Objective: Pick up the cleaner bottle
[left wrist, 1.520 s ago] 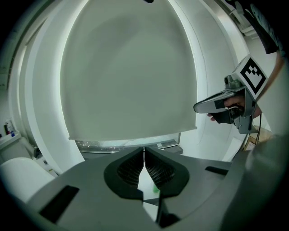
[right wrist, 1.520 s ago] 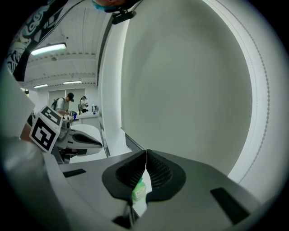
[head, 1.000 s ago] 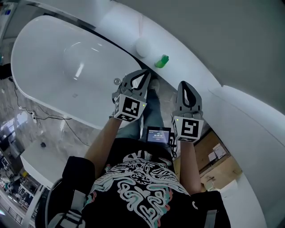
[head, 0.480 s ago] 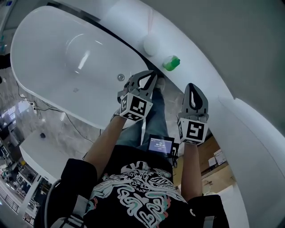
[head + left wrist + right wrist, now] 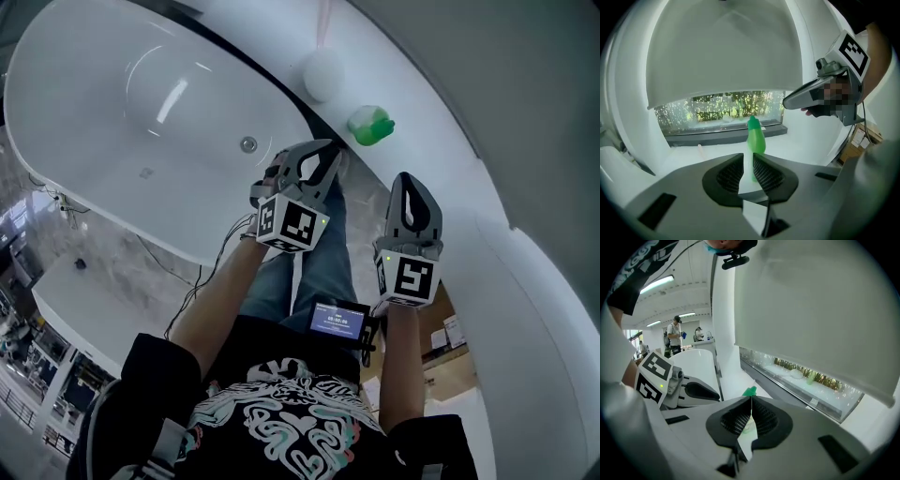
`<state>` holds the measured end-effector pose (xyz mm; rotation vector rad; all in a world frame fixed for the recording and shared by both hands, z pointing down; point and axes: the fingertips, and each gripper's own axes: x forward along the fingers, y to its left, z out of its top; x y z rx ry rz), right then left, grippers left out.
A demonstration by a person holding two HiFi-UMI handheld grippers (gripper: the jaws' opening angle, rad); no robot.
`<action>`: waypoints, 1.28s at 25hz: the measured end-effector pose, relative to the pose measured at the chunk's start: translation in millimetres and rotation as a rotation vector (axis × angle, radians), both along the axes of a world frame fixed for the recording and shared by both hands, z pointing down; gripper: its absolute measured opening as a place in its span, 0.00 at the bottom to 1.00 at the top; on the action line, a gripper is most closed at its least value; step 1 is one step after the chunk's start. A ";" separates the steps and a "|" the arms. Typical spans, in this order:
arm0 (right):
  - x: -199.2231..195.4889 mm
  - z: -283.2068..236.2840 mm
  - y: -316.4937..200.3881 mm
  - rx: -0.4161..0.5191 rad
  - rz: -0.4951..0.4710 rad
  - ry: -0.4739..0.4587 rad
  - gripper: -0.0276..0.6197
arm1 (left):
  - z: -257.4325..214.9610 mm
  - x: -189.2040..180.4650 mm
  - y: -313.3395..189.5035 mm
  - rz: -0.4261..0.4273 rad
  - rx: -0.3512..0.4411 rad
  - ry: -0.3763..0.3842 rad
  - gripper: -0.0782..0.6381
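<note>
Cleaner bottle (image 5: 370, 125), green, stands upright on the white ledge (image 5: 417, 141) beyond the bathtub (image 5: 103, 141), near a white ball (image 5: 322, 73). Left gripper (image 5: 748, 158): jaws opening, narrow gap, nothing between them, bottle ahead and apart. Right gripper (image 5: 751, 402): clenched, empty.

Cleaner bottle (image 5: 370, 125) on the ledge (image 5: 427, 161) — bathtub (image 5: 89, 155) left of it
</note>
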<state>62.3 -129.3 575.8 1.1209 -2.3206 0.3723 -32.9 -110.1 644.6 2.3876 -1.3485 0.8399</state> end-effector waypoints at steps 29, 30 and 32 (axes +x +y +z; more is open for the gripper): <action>12.3 103.5 -20.7 -0.091 0.034 -0.080 0.09 | 102.4 45.1 -34.4 0.027 -0.082 -0.060 0.47; 12.7 104.8 -21.9 -0.092 0.032 -0.075 0.09 | 104.6 46.9 -36.0 0.030 -0.086 -0.065 0.47; 14.7 108.8 -24.6 -0.094 0.028 -0.069 0.09 | 111.5 49.8 -39.6 0.026 -0.097 -0.076 0.48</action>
